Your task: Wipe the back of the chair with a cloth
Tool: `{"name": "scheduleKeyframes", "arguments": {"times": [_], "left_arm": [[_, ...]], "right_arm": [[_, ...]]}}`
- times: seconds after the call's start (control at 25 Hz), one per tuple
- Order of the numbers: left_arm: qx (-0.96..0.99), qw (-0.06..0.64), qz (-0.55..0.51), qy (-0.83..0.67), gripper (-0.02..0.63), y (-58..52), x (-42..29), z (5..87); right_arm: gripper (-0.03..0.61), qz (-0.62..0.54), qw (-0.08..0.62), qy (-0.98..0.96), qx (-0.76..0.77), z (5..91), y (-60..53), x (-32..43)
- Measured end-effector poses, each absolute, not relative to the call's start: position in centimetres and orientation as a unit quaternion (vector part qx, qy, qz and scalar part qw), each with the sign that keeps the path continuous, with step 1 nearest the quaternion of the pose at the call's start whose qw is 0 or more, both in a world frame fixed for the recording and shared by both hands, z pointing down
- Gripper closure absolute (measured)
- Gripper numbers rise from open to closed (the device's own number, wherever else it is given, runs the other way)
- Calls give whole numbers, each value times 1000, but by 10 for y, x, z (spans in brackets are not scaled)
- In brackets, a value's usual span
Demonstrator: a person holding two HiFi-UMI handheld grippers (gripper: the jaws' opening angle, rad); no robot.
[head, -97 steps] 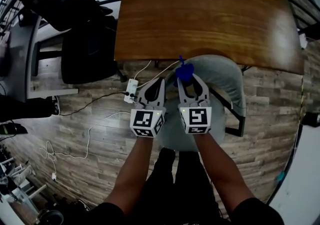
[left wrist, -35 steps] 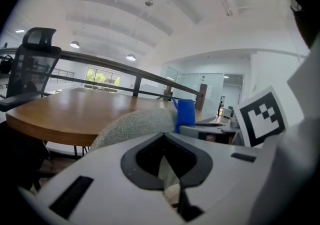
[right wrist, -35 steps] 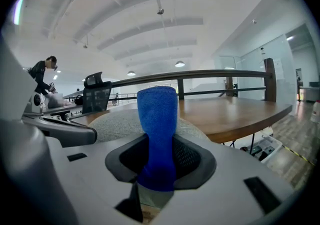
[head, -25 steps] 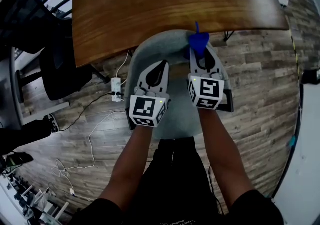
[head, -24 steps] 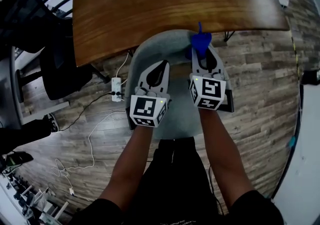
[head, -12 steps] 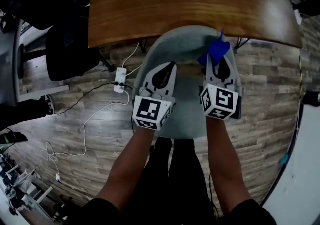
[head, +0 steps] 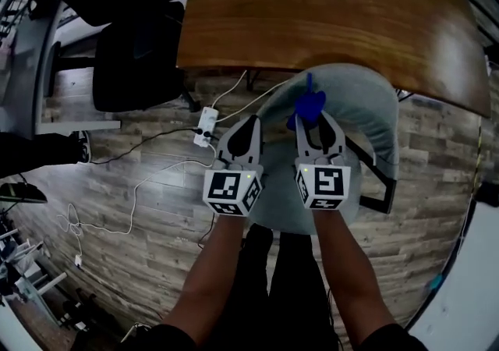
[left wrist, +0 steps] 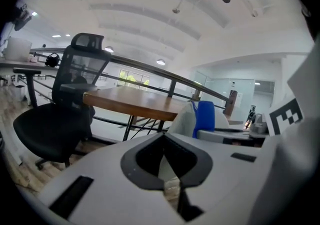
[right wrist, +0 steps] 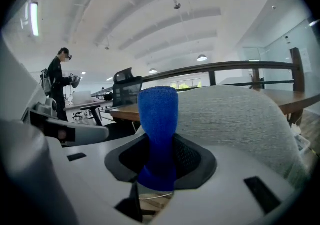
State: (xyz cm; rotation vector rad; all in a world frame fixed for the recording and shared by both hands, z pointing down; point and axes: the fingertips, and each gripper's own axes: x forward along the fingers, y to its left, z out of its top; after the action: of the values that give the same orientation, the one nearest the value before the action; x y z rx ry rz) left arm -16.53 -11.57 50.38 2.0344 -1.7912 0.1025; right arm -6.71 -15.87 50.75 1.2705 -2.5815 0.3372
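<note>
The cloth point(head: 307, 106) is a strong blue, plain, without any print. The chair point(head: 366, 115) is light grey with a fine speckled weave. The table point(head: 327, 14) is warm brown with streaked wood grain. The floor point(head: 140, 217) has grey-brown planks in mixed tones. The office chair point(head: 136, 61) is black. The left gripper point(head: 251, 119) and the right gripper point(head: 316, 117) are pale grey, patterned at the rear with black and white squares. The power strip point(head: 206, 125) is white.

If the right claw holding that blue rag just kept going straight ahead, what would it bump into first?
Most likely the grey chair back. The right gripper points at it, and the blue cloth clamped in its jaws would touch first. The wooden table lies beyond. The exact gap is hard to judge.
</note>
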Motion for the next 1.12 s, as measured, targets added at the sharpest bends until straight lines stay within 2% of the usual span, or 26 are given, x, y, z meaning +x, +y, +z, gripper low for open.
{"name": "scheduleKeyframes", "arguments": {"times": [0.44,1.12], "left_arm": [[735,205,56,-644,611,-115,-175,512],[792,188,86,-575,611,-149,-97,513]], "right_arm": [[443,105,127,-903,397,518,-163,-110],[443,94,129,-876,455,528,-198,-44]]}}
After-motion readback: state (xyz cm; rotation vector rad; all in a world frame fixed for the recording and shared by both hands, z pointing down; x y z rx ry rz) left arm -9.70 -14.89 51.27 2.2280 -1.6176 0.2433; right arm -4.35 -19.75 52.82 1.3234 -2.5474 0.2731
